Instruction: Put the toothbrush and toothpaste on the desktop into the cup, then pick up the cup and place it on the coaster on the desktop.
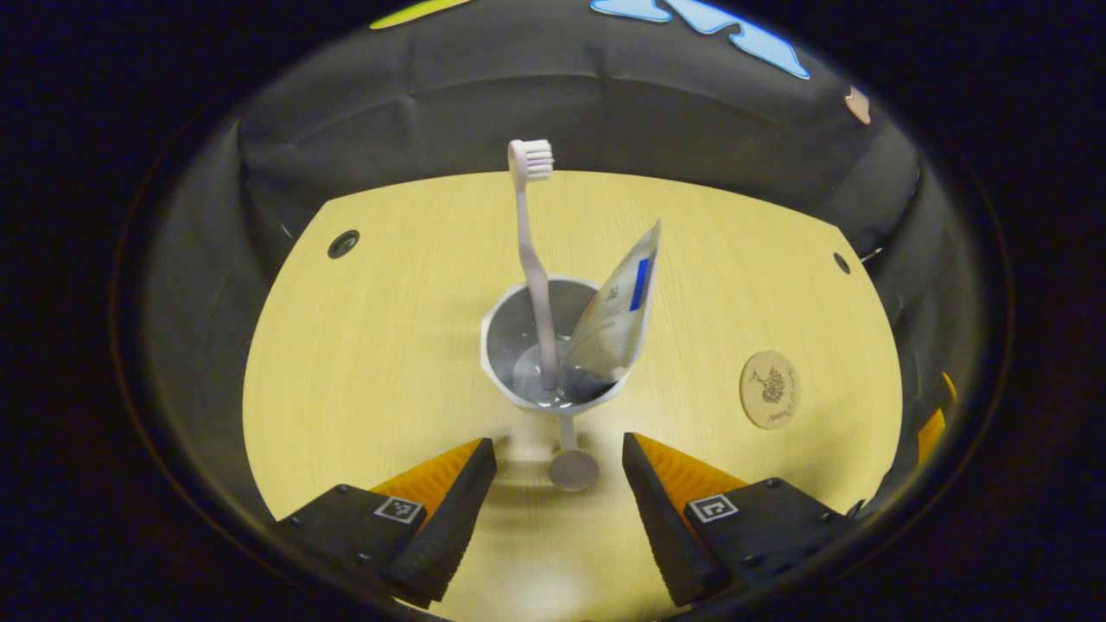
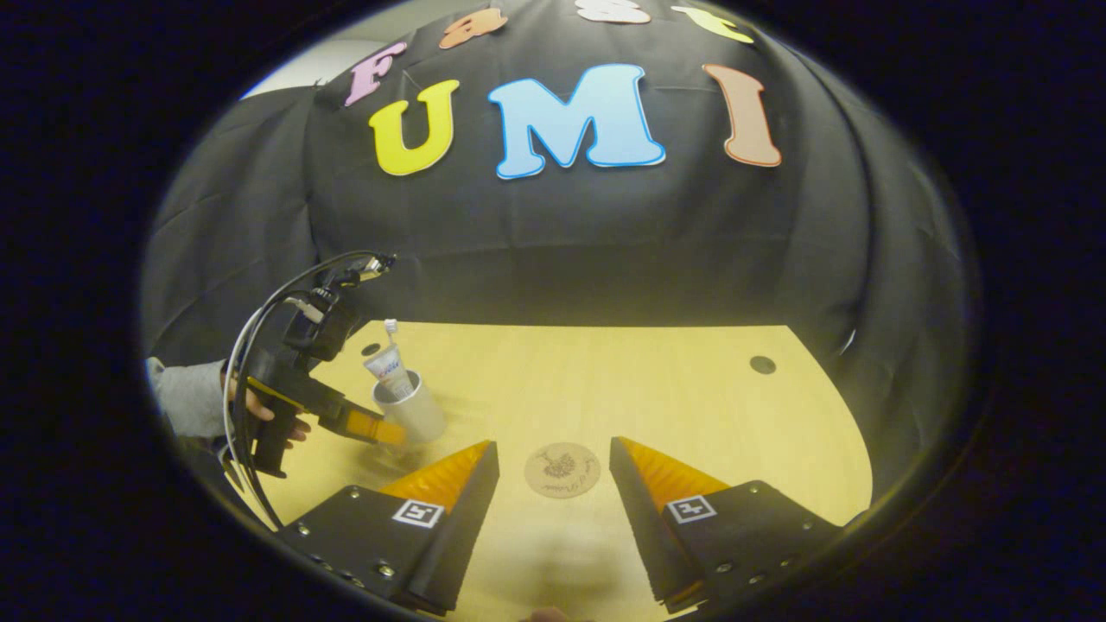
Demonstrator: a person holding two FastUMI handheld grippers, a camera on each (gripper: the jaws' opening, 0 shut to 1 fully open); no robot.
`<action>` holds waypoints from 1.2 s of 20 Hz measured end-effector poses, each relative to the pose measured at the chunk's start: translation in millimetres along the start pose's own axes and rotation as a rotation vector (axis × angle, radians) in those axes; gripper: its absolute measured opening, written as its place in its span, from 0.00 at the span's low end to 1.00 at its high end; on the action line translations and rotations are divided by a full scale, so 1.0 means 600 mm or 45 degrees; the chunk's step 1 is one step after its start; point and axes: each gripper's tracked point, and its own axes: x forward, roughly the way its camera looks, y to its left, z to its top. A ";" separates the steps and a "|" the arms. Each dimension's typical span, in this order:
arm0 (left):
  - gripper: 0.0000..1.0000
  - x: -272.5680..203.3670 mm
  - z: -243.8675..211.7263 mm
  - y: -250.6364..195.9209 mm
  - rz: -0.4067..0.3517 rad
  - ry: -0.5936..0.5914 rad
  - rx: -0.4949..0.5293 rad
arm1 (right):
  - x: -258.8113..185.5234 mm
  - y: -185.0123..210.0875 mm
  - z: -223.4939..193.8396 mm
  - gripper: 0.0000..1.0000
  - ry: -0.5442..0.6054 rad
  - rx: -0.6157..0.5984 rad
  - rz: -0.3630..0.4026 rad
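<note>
A grey cup (image 1: 518,333) stands on the wooden desktop (image 1: 363,345), just ahead of my open left gripper (image 1: 557,442). A pale toothbrush (image 1: 531,250) stands upright in it, bristles up. A toothpaste tube (image 1: 618,302) leans against the cup's right rim. A short stem with a round end (image 1: 572,466) sticks out from the cup, between my fingers. The round wooden coaster (image 1: 769,389) lies bare to the cup's right. In the right gripper view, my right gripper (image 2: 551,447) hangs open just above the coaster (image 2: 562,469). Farther left, the left gripper (image 2: 371,425) reaches the cup (image 2: 413,408).
A hand (image 2: 259,406) in a grey sleeve (image 2: 186,397) holds the left gripper, with cables looping above it. Small round holes (image 1: 343,244) (image 1: 841,262) sit near the desktop's far corners. Black cloth walls the desk at the back and sides.
</note>
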 end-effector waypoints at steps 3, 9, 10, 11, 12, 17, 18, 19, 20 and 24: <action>0.95 0.007 -0.007 -0.001 -0.024 0.069 -0.023 | 0.000 -0.010 -0.011 0.77 0.025 0.022 -0.028; 0.93 0.034 -0.003 -0.001 -0.020 0.139 -0.035 | -0.002 -0.023 -0.019 0.78 0.051 0.033 -0.049; 0.98 0.039 -0.003 0.000 -0.014 0.150 -0.026 | -0.001 -0.024 -0.019 0.78 0.053 0.041 -0.050; 0.93 0.041 0.001 0.003 -0.007 0.153 -0.021 | 0.000 -0.025 -0.021 0.78 0.054 0.046 -0.051; 0.90 0.042 0.005 0.005 -0.002 0.157 -0.014 | 0.002 -0.026 -0.021 0.78 0.056 0.048 -0.054; 0.73 0.053 0.006 0.004 -0.002 0.180 -0.002 | 0.010 -0.030 -0.030 0.78 0.079 0.066 -0.061; 0.66 0.053 0.007 0.004 -0.005 0.187 -0.005 | 0.009 -0.032 -0.030 0.78 0.079 0.070 -0.063; 0.60 0.060 0.003 -0.001 -0.012 0.190 -0.009 | 0.009 -0.032 -0.032 0.78 0.082 0.071 -0.064; 0.56 0.060 0.004 0.002 -0.017 0.193 -0.012 | 0.011 -0.033 -0.035 0.78 0.087 0.072 -0.067; 0.36 0.062 0.008 0.003 -0.028 0.181 -0.024 | 0.013 -0.035 -0.045 0.78 0.109 0.086 -0.070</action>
